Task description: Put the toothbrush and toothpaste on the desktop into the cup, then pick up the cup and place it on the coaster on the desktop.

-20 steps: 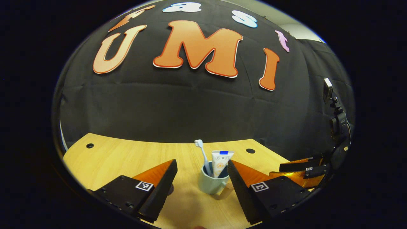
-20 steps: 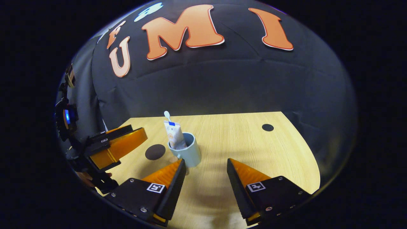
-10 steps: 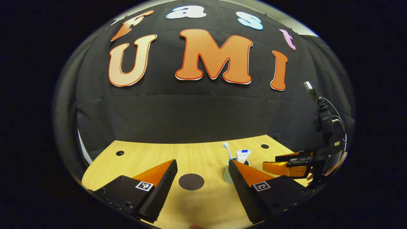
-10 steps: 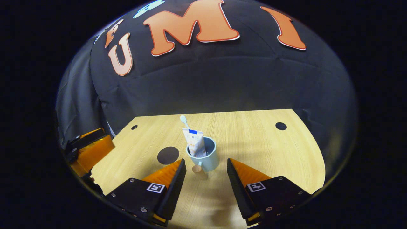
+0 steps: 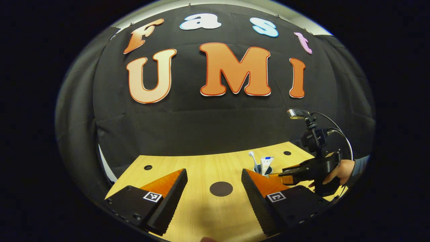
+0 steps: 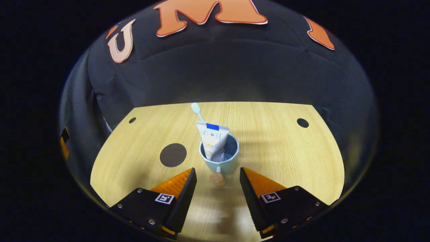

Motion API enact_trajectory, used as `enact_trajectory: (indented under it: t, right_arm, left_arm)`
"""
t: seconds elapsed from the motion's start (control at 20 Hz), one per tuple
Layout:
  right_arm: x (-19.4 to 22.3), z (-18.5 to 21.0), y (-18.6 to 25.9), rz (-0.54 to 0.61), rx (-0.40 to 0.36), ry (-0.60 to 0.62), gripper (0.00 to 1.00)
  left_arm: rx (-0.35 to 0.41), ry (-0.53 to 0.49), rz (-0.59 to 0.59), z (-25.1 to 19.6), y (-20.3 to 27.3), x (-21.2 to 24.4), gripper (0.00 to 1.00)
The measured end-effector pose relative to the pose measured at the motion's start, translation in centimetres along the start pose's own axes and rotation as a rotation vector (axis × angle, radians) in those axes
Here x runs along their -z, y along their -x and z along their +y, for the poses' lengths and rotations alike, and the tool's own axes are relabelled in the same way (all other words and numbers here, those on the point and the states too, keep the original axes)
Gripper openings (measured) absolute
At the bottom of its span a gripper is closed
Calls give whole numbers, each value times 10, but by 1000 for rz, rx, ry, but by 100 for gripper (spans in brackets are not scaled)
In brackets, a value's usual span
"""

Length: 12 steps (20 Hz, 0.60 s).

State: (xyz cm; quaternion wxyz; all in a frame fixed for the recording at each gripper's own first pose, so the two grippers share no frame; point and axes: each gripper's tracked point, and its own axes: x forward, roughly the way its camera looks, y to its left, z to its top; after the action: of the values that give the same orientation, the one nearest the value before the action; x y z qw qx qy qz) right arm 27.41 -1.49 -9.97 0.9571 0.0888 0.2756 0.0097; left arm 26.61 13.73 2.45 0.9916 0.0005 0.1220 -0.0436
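A pale blue cup (image 6: 219,158) stands upright on the wooden desktop (image 6: 268,148), its handle turned toward my right gripper. A white toothpaste tube (image 6: 212,140) and a white toothbrush (image 6: 196,110) stand inside it. My right gripper (image 6: 215,176) is open, its tips just short of the cup's handle. A dark round coaster (image 6: 173,155) lies flat to the cup's left. In the left gripper view the coaster (image 5: 221,189) lies between the tips of my open left gripper (image 5: 213,177), farther off. The cup (image 5: 262,169) with toothbrush and toothpaste stands beyond, half hidden by my left gripper's right finger.
In the left gripper view a hand (image 5: 341,169) holds the right gripper's body (image 5: 312,169) at the right, close to the cup. Round holes (image 6: 302,122) sit near the desktop's far corners. The black cloth wall rises right behind the table.
My left gripper has pulled back and away from the cup, so the coaster now shows between its tips. My right gripper has swung in front of the cup and come closer.
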Motion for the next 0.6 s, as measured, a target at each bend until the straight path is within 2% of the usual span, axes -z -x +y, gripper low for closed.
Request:
enact_trajectory:
  t: [0.1, 0.3, 0.4, 0.45, 0.6]
  right_arm:
    - [5, 1, -7, 48, 24, 15, 79]
    - [11, 3, -27, 110, 46, -11, 78]
    - [17, 1, -35, 156, 64, -10, 70]
    - [19, 0, -39, 170, 72, -12, 75]
    - [25, -1, -49, 218, 99, -14, 71]
  left_arm:
    - [-6, -9, -36, 6, 8, -10, 97]
    - [-6, -23, -26, 15, 16, -6, 96]
    - [-16, -23, -20, 22, 18, -4, 96]
    - [-23, -18, -15, 25, 18, -2, 96]
    - [-35, 14, 6, 28, 19, 5, 96]
